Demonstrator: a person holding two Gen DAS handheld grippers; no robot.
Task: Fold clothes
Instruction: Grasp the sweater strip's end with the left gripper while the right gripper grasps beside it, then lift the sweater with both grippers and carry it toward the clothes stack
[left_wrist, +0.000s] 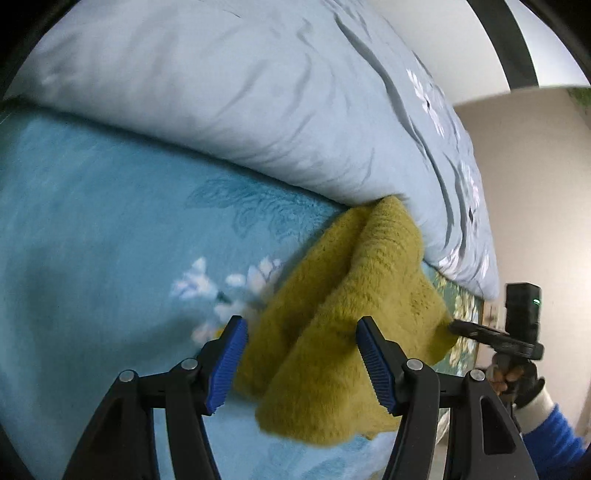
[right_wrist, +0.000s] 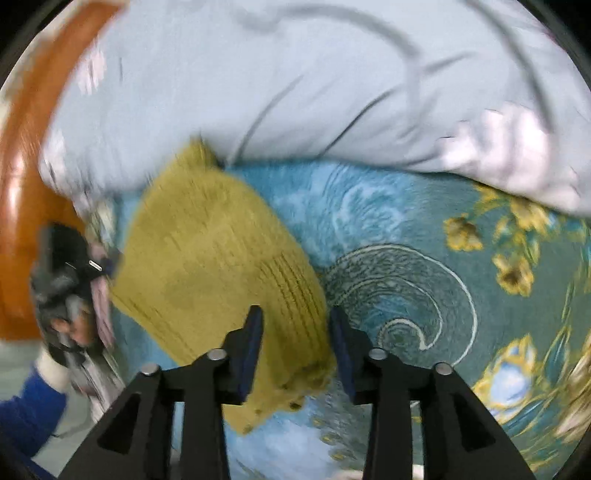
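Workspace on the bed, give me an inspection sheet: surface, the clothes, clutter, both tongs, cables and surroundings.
Surface: teal floral blanket covering the bed.
Job's things: mustard knit garment, bunched in folds, its far corner tucked against the pale blue duvet.
Clutter: the duvet heaped along the far side, lying on the blanket.
Grippers: left tongs open, straddling the garment's near part; right tongs open, the garment's ribbed hem between the pads; whether either touches it cannot be told.
Cables: nothing seen.
Surroundings: orange wooden board beside the bed; plain wall; right wrist view motion-blurred.
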